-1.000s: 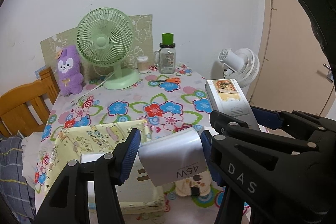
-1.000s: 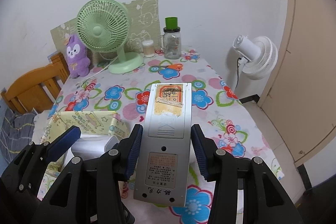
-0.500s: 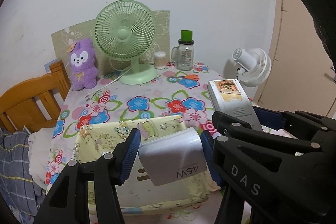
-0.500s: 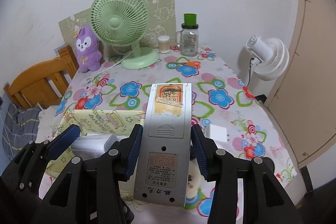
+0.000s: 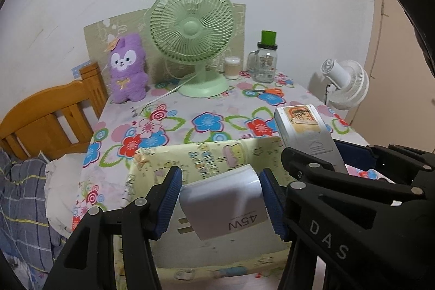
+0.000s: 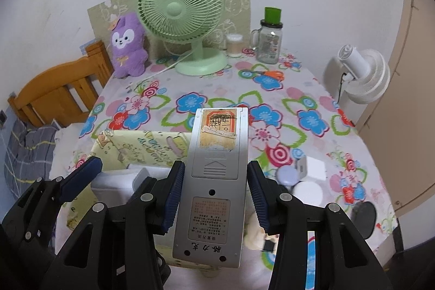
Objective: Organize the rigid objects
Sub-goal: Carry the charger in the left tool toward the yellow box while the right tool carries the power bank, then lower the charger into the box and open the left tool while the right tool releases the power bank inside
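Note:
My left gripper [image 5: 220, 195] is shut on a white 45W charger [image 5: 225, 204] and holds it over a pale yellow printed box [image 5: 217, 156] near the table's front left. My right gripper [image 6: 214, 195] is shut on a silver remote control [image 6: 217, 173], back side up with a worn sticker. In the left wrist view the remote [image 5: 304, 132] and right gripper sit just to the right of the charger. In the right wrist view the charger [image 6: 119, 180] and left gripper [image 6: 81, 175] show at lower left, over the box [image 6: 141, 143].
On the floral tablecloth [image 6: 217, 97] stand a green fan [image 6: 182, 15], a purple plush [image 6: 127, 45], a glass jar with a green lid [image 6: 269, 40], a small cup [image 6: 234, 44] and orange scissors [image 6: 272, 74]. Small white and round items [image 6: 304, 175] lie front right. A wooden chair [image 6: 54, 97] is at left, a white fan [image 6: 364, 78] at right.
Both grippers have moved left with their loads; the yellow box now lies right under the charger, and the table's right edge has slid away in the left wrist view.

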The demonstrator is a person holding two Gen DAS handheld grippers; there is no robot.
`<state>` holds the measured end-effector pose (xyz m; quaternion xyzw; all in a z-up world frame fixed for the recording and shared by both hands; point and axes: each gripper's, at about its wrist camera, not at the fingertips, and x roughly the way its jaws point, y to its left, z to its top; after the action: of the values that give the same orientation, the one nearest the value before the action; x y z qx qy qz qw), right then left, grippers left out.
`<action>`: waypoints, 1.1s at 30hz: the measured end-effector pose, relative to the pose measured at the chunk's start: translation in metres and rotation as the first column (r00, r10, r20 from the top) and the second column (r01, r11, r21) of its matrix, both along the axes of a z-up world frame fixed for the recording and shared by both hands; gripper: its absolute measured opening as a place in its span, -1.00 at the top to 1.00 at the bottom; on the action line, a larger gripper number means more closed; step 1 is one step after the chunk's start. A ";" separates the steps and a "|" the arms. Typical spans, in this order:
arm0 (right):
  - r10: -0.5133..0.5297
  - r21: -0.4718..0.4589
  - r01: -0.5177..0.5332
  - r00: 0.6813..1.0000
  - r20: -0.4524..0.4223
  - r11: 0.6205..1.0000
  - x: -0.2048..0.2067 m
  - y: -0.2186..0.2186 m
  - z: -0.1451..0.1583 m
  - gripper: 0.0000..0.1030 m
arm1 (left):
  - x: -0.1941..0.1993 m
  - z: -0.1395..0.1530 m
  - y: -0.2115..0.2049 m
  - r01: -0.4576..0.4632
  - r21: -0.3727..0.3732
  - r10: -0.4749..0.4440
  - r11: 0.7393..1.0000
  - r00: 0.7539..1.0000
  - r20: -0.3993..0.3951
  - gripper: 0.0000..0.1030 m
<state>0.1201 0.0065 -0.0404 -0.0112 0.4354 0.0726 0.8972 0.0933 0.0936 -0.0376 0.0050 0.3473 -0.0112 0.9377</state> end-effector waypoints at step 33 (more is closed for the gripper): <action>-0.014 -0.010 0.013 0.989 -0.148 1.000 0.015 0.035 -0.054 -0.03 | 0.016 -0.047 0.034 -0.005 0.007 0.006 1.000 0.993 -0.120 -0.50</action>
<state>0.1350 0.0415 -0.0940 -0.0067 0.5014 0.0654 0.8627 0.1089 0.1277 -0.0845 0.0065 0.4033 -0.0078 0.9150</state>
